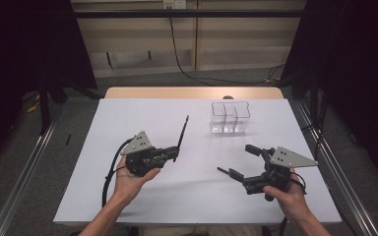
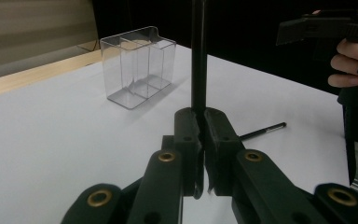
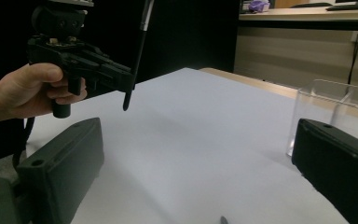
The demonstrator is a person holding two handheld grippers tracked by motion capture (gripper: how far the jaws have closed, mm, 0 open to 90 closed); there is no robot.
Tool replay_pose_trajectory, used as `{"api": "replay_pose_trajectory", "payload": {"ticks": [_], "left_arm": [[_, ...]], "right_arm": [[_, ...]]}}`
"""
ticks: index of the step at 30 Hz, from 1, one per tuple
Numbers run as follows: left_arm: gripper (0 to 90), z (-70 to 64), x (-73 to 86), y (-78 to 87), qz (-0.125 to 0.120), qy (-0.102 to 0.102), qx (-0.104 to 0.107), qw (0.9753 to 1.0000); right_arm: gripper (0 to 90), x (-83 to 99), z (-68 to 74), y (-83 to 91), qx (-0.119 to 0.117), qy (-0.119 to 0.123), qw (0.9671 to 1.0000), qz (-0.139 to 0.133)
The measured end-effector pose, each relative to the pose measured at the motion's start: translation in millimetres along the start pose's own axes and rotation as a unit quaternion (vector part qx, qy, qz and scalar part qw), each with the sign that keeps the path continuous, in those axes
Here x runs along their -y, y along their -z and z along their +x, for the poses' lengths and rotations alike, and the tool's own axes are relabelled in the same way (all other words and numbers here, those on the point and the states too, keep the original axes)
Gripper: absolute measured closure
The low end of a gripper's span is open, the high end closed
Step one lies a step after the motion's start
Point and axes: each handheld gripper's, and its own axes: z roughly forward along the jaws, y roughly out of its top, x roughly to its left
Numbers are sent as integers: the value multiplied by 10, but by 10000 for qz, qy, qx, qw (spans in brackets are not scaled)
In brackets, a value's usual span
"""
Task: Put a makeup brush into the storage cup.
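Observation:
My left gripper (image 1: 175, 153) is shut on a thin black pen (image 1: 182, 132), held above the white table (image 1: 142, 118) left of centre and pointing away from me. In the left gripper view the pen (image 2: 198, 56) rises upright from the shut jaws of my left gripper (image 2: 200, 128). My right gripper (image 1: 242, 161) stands open at the right, nothing between its jaws. A second black pen (image 1: 222, 170) lies on the table by its nearer jaw, and also shows as a second pen (image 2: 263, 132) in the left gripper view. A clear divided container (image 1: 230, 118) stands farther back, empty.
The container (image 3: 335, 105) sits beyond my right gripper (image 3: 198, 140), whose wide gap faces the left gripper (image 3: 81, 58) and its pen (image 3: 137, 56). A wooden strip (image 1: 192, 92) edges the table's far side. Metal rails flank the table.

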Motion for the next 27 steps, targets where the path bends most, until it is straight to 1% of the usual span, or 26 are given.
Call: {"api": "replay_pose_trajectory", "payload": {"ticks": [1,2,4,5,7,9,10,11,12,13,15,16,19,20,21,22,25,26,27], "left_arm": [[845,-4,-8,0,-6,-15,11,10000],[845,-13,-15,2,-20,3,20,10000],[845,-28,-35,-4,-93,33,51,9999],[845,-35,-42,-10,-106,30,70,9999],[845,-57,-64,-37,-126,21,105,9999],[845,-81,-83,-73,-127,-1,146,9998],[845,-110,-100,-119,-146,-11,174,9997],[845,-110,-100,-119,-146,-11,174,9997],[845,-126,-109,-149,-156,-39,199,9997],[845,-134,-112,-169,-135,-77,203,9997],[845,-162,-119,-229,-122,-105,212,9996],[845,-181,-135,-283,-85,-139,250,9996],[845,-203,-156,-324,-90,-153,306,9994],[845,-217,-168,-341,-96,-156,324,9993],[845,-225,-183,-354,-66,-184,341,9992],[845,-241,-217,-384,-44,-241,379,9990],[845,-256,-246,-412,-94,-223,418,9988],[845,-262,-254,-426,-107,-214,441,9987],[845,-281,-258,-466,-70,-260,460,9986]], "right_arm": [[21,0,0,0,0,0,10000,0],[25,-17,7,-21,-50,-18,10000,46],[26,-58,22,-58,-111,19,9999,97],[27,-102,35,-84,-154,32,9999,69],[27,-123,41,-97,-161,39,9999,29],[27,-161,49,-121,-165,77,9998,-29],[27,-197,47,-153,-170,107,9998,-74],[27,-197,47,-153,-170,107,9998,-74],[22,-224,36,-184,-67,137,9999,-60],[22,-224,36,-184,-67,137,9999,-60],[28,-253,27,-210,-121,107,9999,-14],[30,-279,27,-241,-106,148,9998,2],[24,-306,35,-273,-157,116,9998,45],[24,-306,35,-273,-157,116,9998,45],[24,-315,38,-282,-208,108,9997,35],[34,-340,45,-292,-212,126,9997,39],[28,-372,46,-303,-210,133,9997,-1],[27,-412,47,-315,-202,123,9997,-22],[28,-432,46,-326,-202,118,9997,-31]]}}
